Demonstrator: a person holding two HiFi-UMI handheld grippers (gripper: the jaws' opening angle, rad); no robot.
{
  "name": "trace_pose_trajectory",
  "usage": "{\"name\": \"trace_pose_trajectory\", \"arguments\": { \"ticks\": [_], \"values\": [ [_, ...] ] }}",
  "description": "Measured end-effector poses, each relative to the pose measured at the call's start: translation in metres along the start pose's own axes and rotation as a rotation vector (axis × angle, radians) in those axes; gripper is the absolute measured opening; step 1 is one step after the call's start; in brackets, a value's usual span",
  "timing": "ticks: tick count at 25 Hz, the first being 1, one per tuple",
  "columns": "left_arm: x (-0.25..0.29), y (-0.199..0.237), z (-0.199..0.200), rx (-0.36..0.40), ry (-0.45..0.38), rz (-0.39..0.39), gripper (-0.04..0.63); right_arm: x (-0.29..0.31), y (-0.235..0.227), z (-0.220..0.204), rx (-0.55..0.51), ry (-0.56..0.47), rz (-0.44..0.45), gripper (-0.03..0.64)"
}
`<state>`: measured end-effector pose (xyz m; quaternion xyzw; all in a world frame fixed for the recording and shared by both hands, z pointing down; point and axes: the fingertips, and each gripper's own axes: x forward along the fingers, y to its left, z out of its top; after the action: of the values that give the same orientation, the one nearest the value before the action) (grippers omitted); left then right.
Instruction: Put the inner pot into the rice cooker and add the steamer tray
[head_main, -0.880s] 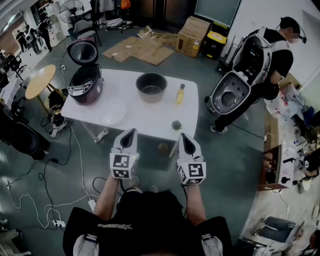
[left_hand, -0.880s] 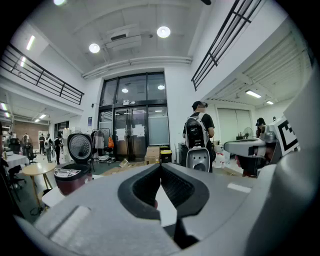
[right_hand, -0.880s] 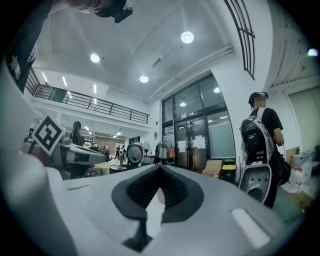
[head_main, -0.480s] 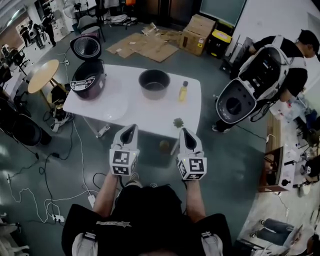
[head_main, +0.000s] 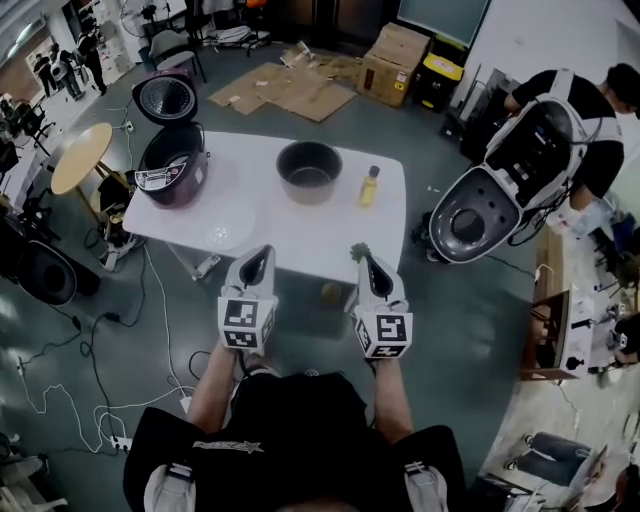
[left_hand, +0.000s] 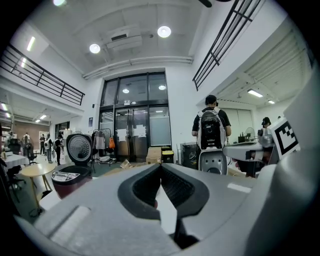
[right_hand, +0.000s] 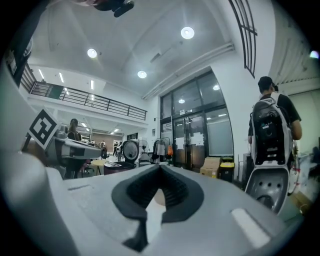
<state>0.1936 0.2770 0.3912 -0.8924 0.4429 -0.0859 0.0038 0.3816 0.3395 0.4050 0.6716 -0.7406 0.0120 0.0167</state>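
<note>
One white table (head_main: 300, 235) lies just ahead of two grippers. One rice cooker (head_main: 170, 165), lid up, stands ahead-left of the left gripper (head_main: 262, 253). One inner pot (head_main: 309, 172) sits ahead, between it and the right gripper (head_main: 366, 263). One steamer tray (head_main: 222, 225) lies just beyond the left gripper. Both have jaws pressed together, empty.

Yellow bottle (head_main: 369, 188) and small green plant (head_main: 357, 250) on white table (head_main: 300, 240), cardboard boxes (head_main: 392, 62) beyond
</note>
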Motion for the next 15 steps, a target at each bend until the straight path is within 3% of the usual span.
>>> {"name": "trace_pose_trajectory", "arguments": {
  "ticks": [9,15],
  "values": [
    [0.057,0.060,-0.003,0.001,0.003,-0.059,0.009,0.071,0.010,-0.002,0.004,0.016,-0.068,0.003],
    [0.090,0.113,-0.007,0.002,0.014,-0.137,0.011,0.117,0.032,-0.003,0.007,0.046,-0.155,0.003]
  ]
}}
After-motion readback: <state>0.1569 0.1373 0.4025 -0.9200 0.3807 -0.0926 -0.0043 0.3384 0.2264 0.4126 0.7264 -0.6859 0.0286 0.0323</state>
